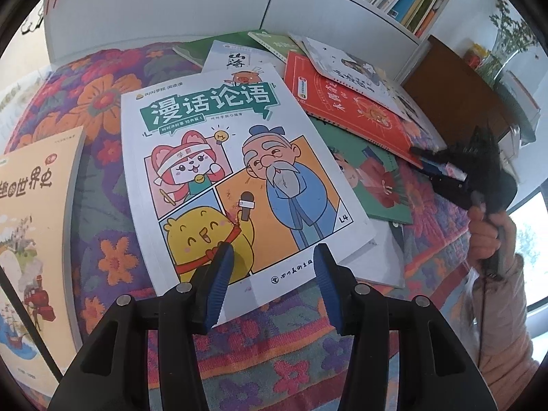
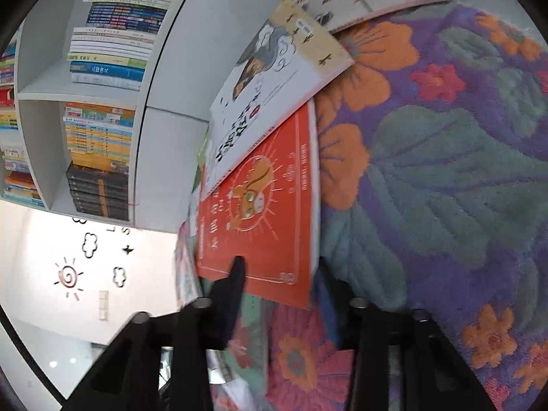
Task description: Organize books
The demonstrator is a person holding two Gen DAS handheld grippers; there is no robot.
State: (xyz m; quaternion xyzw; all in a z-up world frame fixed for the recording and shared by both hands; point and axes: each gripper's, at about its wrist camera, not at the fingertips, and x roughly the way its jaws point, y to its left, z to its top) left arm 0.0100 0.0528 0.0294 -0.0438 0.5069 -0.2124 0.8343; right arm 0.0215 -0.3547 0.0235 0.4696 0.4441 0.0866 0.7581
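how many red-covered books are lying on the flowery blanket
1. The red paperback book lies right of the white comic book, partly under a white illustrated book; others may be hidden underneath.

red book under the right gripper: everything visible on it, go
The red book is a thin softcover, orange-red with a pale sunburst emblem, a cartoon figure and light lettering. It lies flat on the floral cloth, partly covered by a white illustrated book lying askew over its far end. The right gripper straddles its near edge, one finger on the cover; a firm clamp can't be confirmed.
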